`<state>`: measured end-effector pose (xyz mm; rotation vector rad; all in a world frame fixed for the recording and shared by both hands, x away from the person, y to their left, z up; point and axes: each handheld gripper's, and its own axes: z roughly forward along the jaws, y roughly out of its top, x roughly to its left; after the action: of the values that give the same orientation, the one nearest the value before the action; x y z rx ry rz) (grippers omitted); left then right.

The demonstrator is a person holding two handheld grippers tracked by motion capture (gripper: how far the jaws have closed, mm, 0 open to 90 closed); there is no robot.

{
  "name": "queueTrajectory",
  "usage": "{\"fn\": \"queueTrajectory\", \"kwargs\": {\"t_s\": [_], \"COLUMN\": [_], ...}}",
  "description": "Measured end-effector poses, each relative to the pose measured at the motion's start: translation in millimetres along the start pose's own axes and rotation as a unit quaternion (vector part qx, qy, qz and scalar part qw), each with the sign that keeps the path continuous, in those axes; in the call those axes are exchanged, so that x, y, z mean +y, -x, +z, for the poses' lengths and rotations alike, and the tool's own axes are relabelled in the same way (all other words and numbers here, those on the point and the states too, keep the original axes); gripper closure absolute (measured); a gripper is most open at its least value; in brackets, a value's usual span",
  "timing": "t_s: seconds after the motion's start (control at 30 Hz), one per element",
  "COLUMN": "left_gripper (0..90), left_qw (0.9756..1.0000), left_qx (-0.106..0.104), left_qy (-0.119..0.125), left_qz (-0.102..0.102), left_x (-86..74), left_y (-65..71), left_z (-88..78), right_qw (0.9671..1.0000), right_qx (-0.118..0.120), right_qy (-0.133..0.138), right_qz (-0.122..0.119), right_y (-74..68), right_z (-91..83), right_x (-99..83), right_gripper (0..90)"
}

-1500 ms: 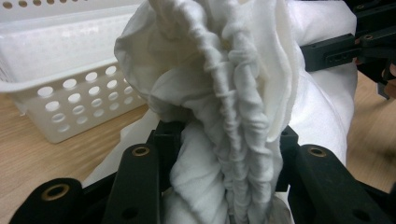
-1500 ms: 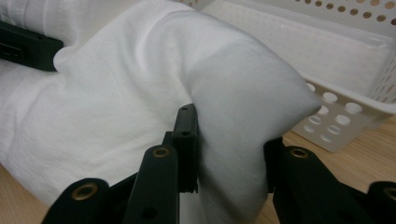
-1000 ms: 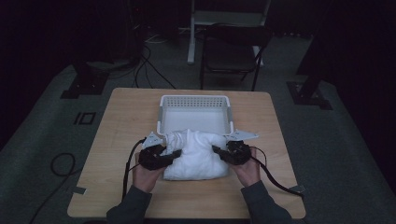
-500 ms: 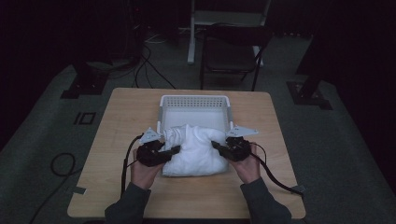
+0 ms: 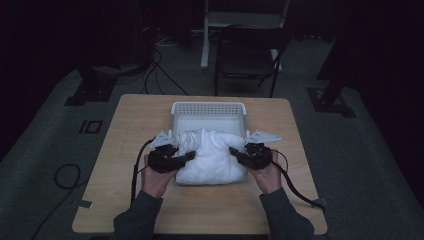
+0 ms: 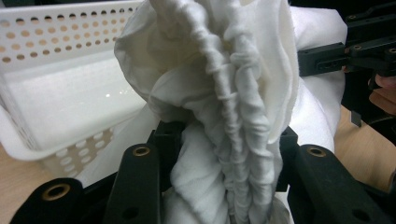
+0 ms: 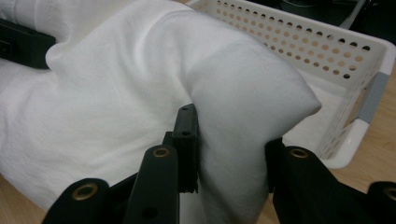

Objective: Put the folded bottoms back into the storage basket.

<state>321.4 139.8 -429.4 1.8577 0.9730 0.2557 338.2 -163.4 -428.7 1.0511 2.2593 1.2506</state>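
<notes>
The white cloth (image 5: 212, 156) lies bunched on the worktop (image 5: 125, 130), its far edge draped against the near rim of the white perforated basket (image 5: 208, 108) and the rest spreading toward the person. Compared with a second ago, the bundle looks gathered tighter and its far part mounded slightly higher toward the basket, while both hands have stayed almost where they were at its two ends. That reads as a lift or a push into the basket being prepared, not yet carried out: none of the cloth's bulk is clearly inside.

The left gripper (image 6: 224, 154) has its fingers (image 6: 140, 182) pinching a thick ruffled fold at the cloth's left end. The right gripper (image 7: 229, 149) pinches a smooth rounded fold at the right end, fingers (image 7: 187, 140) pressed into the fabric on both sides.

In the high view, the left gripper (image 5: 170, 157) and right gripper (image 5: 247, 154) are dark shapes against a dim room, so the finger tips there are hard to separate from the cloth. How far the cloth reaches past the basket rim cannot be told, since folds cover that edge. The basket floor is partly hidden behind the cloth, and the room beyond the worktop is too dark to make out well.
</notes>
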Motion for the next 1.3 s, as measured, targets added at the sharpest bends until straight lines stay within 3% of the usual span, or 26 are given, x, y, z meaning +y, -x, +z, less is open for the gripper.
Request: {"fn": "queueTrajectory", "kwargs": {"t_s": [0.63,1.3], "left_gripper": [59.0,59.0], "left_qw": [0.9999,0.9997], "left_qx": [0.006,0.007], "left_qy": [0.013,0.024], "left_qz": [0.002,0.005], "left_x": [25.1,44.1], "left_y": [-3.8,-16.7], "left_z": [-5.8,3.3], "right_qw": [0.9998,0.9995], "right_qx": [-0.012,-0.025], "right_qy": [0.013,0.015], "right_qz": [-0.009,-0.01], "right_y": [4.5,16.1], "right_z": [-4.0,2.1], "right_x": [26.2,46.4], "right_gripper": [70.1,70.2]}}
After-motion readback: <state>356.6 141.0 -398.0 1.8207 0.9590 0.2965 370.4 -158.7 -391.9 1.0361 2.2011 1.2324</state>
